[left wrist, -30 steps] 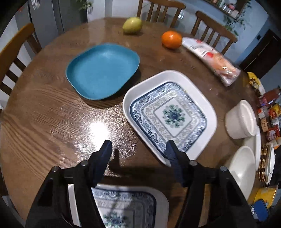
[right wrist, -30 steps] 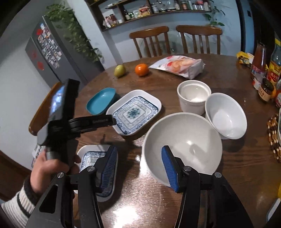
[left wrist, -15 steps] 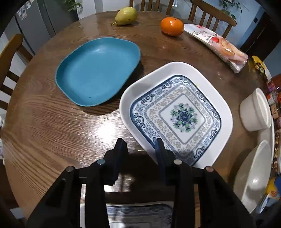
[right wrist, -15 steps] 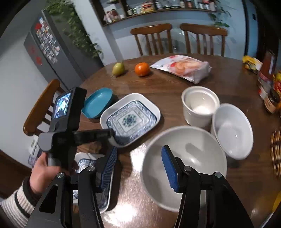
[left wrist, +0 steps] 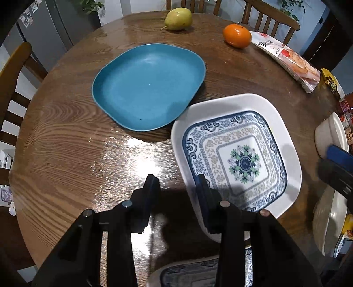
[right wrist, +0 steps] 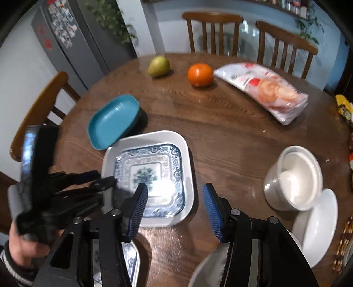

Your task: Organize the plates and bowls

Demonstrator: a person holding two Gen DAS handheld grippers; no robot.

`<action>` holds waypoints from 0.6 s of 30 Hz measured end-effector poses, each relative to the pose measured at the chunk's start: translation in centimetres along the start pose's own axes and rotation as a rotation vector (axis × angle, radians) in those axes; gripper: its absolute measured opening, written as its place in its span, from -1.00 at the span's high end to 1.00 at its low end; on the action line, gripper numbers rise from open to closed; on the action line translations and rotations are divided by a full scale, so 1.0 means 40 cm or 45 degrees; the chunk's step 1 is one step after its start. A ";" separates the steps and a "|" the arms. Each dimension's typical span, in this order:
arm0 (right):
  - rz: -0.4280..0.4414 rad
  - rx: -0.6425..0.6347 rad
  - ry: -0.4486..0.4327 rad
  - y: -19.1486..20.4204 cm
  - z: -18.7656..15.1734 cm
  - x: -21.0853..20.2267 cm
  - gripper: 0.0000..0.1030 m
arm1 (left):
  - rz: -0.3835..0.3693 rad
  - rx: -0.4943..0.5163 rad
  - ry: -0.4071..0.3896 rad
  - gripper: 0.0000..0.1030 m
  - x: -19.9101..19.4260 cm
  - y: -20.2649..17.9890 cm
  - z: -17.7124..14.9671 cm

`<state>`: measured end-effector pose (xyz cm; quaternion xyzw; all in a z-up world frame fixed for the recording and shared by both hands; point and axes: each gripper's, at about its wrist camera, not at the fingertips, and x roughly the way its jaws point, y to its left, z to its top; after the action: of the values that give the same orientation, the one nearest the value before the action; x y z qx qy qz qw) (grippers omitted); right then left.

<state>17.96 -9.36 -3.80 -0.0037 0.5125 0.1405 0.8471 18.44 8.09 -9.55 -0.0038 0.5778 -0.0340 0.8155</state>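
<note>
A white square plate with a blue pattern lies mid-table, also in the right wrist view. My left gripper is narrowly open at its near-left rim; its right finger sits over the rim, the left finger over bare wood. From the right wrist view the left gripper reaches the plate's left edge. A blue plate lies beyond it. My right gripper is open and empty, hovering above the patterned plate's near edge. A second patterned plate lies under the left gripper.
A pear, an orange and a snack bag lie at the table's far side. A white cup-like bowl, a white bowl and a large white bowl stand at the right. Chairs ring the table.
My left gripper moved forward and narrowed its jaws, reaching the patterned plate's rim. My right gripper moved forward from over the large white bowl to above the patterned plate.
</note>
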 end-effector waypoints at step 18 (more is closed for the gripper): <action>-0.148 -0.083 0.195 0.016 0.022 0.164 0.70 | -0.032 0.059 -0.024 0.43 -0.004 -0.014 -0.004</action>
<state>21.43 -7.08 -9.00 -0.0716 0.5700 0.1071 0.8115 18.21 7.54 -9.43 0.0076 0.5691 -0.0575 0.8202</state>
